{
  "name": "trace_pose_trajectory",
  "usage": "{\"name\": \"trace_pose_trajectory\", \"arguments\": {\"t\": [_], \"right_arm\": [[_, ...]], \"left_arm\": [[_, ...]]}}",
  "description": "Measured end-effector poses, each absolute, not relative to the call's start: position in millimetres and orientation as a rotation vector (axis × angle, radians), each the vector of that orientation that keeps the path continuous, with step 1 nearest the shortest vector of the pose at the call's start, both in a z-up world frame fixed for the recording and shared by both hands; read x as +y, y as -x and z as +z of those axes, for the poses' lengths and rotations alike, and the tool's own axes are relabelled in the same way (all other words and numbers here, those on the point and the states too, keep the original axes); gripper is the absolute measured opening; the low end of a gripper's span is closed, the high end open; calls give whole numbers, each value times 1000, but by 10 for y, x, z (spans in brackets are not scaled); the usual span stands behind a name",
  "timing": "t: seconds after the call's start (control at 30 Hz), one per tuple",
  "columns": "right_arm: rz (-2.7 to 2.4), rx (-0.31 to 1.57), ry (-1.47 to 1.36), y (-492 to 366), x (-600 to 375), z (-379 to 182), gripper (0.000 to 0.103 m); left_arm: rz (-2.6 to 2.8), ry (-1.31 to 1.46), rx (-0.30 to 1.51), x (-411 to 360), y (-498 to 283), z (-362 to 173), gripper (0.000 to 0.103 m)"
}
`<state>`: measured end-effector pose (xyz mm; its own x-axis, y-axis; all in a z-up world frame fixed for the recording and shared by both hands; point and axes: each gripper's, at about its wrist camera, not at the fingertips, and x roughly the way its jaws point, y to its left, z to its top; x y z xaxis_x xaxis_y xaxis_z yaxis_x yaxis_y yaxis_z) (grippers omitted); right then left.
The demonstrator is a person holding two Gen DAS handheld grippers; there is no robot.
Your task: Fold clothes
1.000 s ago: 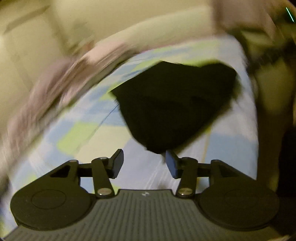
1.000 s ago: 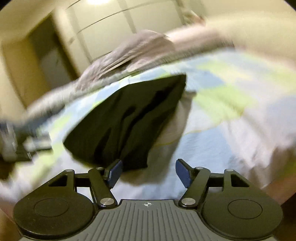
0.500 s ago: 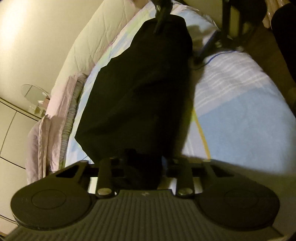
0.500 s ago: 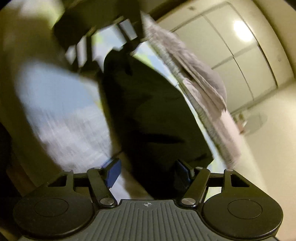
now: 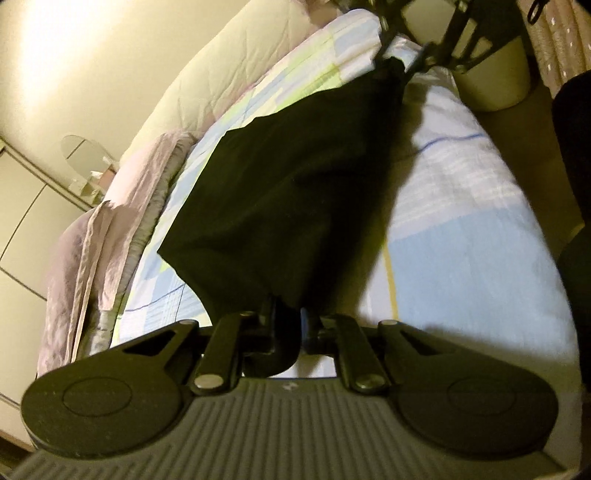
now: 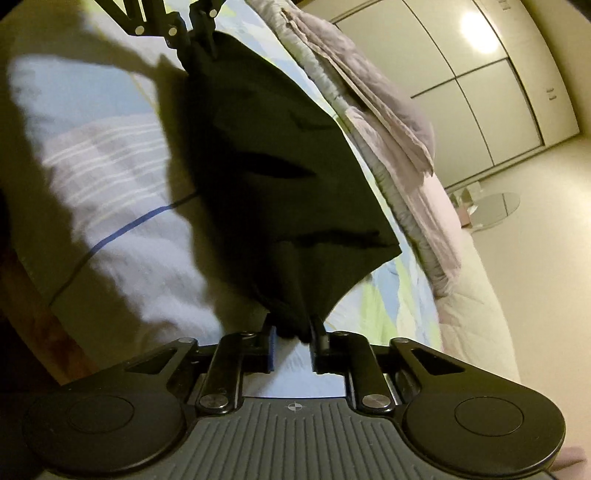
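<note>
We see warm, yellowish, dim room light in both views; a bright glare spot sits on the wardrobe doors in the right wrist view, and a soft glow washes the wall in the left. The black garment shows almost no detail and casts a broad shadow on the bedsheet; fisheye bending curves the edges, corners go dark, and fabric textures look slightly soft.
</note>
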<state>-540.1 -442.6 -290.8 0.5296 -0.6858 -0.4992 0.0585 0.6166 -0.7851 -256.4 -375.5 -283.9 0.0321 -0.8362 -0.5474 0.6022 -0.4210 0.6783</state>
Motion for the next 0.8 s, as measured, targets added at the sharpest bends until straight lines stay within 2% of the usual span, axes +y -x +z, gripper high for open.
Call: {"name": "trace_pose_trajectory", "arguments": {"t": [0.03,0.07,0.1,0.23,0.33,0.43,0.53,0.7,0.8], "right_arm": [[-515,902,797,5439,-4379,-2889,52],[-524,891,799,5478,-4332,-2870,72],[-528,879,801,5504,-4282,-2851,72],[-481,813,804,5454,-4040,-2770,72],[-445,780,831,5267,-3913,-2774,72],[-409,798,923,4919,-3861,-2903,71],[-400,825,975,4703,-3929,-2978,36],[-406,862,937,4738,-4149,-2929,30],[-409,884,914,4759,-4282,-2900,28]], "left_arm": [[-1632,-1158,-275,-3742,2556,-2869,11],[-1624,-1143,-265,-3728,2549,-2898,12],[-1611,-1134,-271,-3697,2561,-2901,13],[-1589,-1133,-338,-3575,2631,-2895,17],[-1600,-1182,-437,-3570,2668,-2934,28],[-1608,-1211,-463,-3714,2641,-2977,28],[-1628,-1207,-375,-3866,2545,-2968,21],[-1674,-1169,-342,-3890,2574,-2891,13],[-1682,-1138,-294,-3907,2584,-2817,12]]}}
